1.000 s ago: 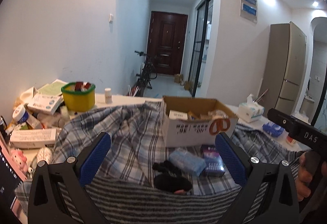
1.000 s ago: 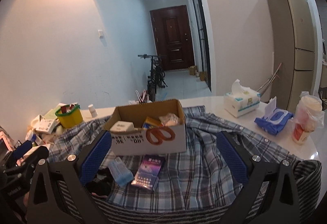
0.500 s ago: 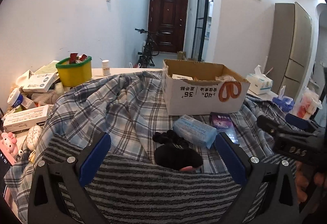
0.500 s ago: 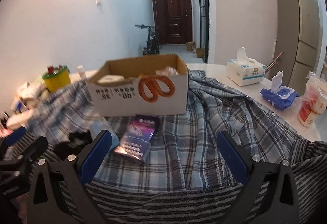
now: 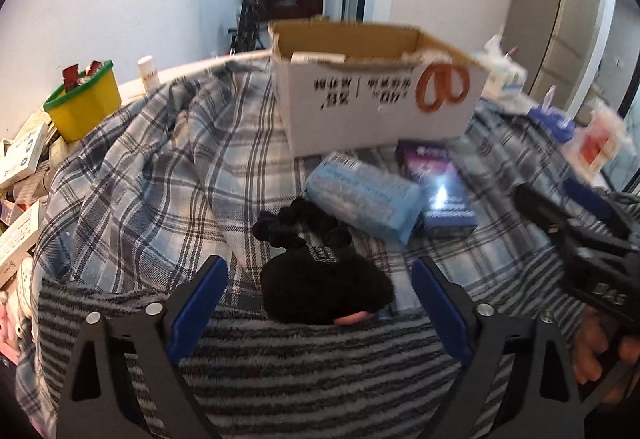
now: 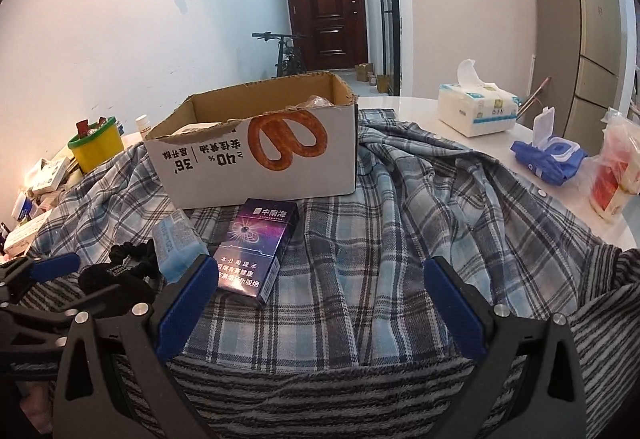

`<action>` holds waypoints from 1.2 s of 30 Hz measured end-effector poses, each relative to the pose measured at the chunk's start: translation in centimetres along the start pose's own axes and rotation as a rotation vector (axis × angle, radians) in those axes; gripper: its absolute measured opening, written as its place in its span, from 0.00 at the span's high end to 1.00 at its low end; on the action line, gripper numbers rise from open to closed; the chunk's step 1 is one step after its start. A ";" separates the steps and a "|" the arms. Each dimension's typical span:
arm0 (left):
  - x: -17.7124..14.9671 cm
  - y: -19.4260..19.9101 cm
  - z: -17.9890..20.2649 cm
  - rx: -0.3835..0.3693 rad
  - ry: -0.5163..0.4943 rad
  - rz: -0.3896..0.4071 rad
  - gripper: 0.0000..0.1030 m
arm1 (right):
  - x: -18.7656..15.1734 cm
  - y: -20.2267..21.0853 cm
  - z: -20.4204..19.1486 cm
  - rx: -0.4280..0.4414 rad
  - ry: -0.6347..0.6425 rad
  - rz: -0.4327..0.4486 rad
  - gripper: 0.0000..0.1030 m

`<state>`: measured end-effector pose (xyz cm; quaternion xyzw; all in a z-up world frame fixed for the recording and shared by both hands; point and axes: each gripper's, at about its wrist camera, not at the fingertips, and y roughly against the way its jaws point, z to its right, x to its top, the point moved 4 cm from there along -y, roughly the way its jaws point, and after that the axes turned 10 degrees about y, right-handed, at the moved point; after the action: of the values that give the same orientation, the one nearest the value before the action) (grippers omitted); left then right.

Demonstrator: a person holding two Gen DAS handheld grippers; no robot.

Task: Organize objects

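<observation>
Both grippers spread wide and empty over a cluttered table

The left gripper (image 5: 318, 303) frames a black fuzzy bundle (image 5: 324, 289) low in the frame, partly behind a striped cloth (image 5: 320, 367). Beyond lie a blue packet (image 5: 364, 199) and a purple box (image 6: 256, 247) on a plaid shirt (image 6: 400, 239), before the cardboard box (image 6: 260, 159). The right gripper (image 6: 320, 303) hovers nearby. The left view's right edge is blurred.

A white round table (image 6: 404, 105) carries everything. A blue checked shirt (image 6: 420, 223) covers most of it, with a grey striped cloth (image 6: 320, 395) at 6 o'clock. Directly on the bare top, at 1 to 3 o'clock, stand a tissue pack (image 6: 476, 111), a blue wipes pack (image 6: 548, 157) and a plastic bag (image 6: 616, 175). At 10 o'clock sit a yellow tub (image 6: 96, 149) and small boxes (image 6: 44, 179).
</observation>
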<state>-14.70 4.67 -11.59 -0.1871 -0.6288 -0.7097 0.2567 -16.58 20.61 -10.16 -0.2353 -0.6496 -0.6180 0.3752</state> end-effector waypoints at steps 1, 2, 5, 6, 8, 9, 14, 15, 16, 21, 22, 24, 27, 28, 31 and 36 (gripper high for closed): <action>-0.1 -0.5 -0.2 0.009 0.010 -0.019 0.16 | 0.0 -0.1 0.1 0.003 -0.006 -0.002 0.01; -0.1 -1.1 -0.4 0.005 0.019 -0.049 0.18 | 0.0 -0.1 0.2 0.006 -0.012 -0.004 0.01; -0.4 -1.7 -0.5 -0.020 0.023 -0.093 0.28 | -0.2 -0.3 0.5 0.014 -0.030 -0.009 0.01; -0.5 -1.7 -0.5 -0.026 0.023 -0.090 0.37 | -0.2 -0.3 0.6 0.017 -0.034 -0.010 0.01; -0.5 -1.5 -0.7 -0.025 0.033 -0.072 0.41 | -0.2 -0.4 0.7 0.020 -0.040 -0.012 0.01; -0.4 -1.3 -0.9 -0.032 0.049 -0.059 0.43 | -0.2 -0.4 0.7 0.018 -0.043 -0.011 0.01; 0.5 0.5 -1.4 -0.064 0.083 0.027 0.45 | -0.3 -0.6 0.9 0.014 -0.053 -0.020 0.01; 0.8 1.1 -1.3 -0.066 0.081 0.062 0.45 | -0.3 -0.7 1.0 0.014 -0.054 -0.024 0.01; 1.1 1.6 -1.3 -0.069 0.080 0.092 0.45 | -0.4 -0.8 1.0 0.013 -0.055 -0.031 0.01; 1.8 3.2 -1.6 -0.046 0.097 0.234 0.45 | 0.0 -0.9 0.6 0.019 -0.038 -0.054 0.01; 1.7 3.0 -1.9 -0.030 0.106 0.238 0.45 | 0.1 -0.8 0.4 0.020 -0.032 -0.055 0.01; 1.7 2.3 -2.4 -0.043 0.129 0.203 0.45 | 0.3 -0.8 -0.2 0.026 -0.024 -0.059 0.01; 1.7 1.8 -3.0 -0.054 0.158 0.184 0.45 | 0.4 -1.2 -1.3 0.055 -0.022 -0.092 0.03; 1.6 1.7 -3.0 -0.055 0.157 0.184 0.45 | 0.5 -1.5 -1.8 0.067 -0.015 -0.105 0.04; 1.4 2.1 -2.7 -0.051 0.148 0.204 0.45 | 0.6 -2.5 -3.1 0.068 0.014 -0.130 0.06; 1.3 2.3 -3.2 -0.068 0.176 0.215 0.45 | -0.4 -4.9 -4.1 0.126 -0.028 -0.222 0.16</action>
<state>-14.15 1.16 -9.45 -0.1987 -0.5559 -0.7126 0.3790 -19.25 16.03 -13.73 -0.1463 -0.7144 -0.6102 0.3096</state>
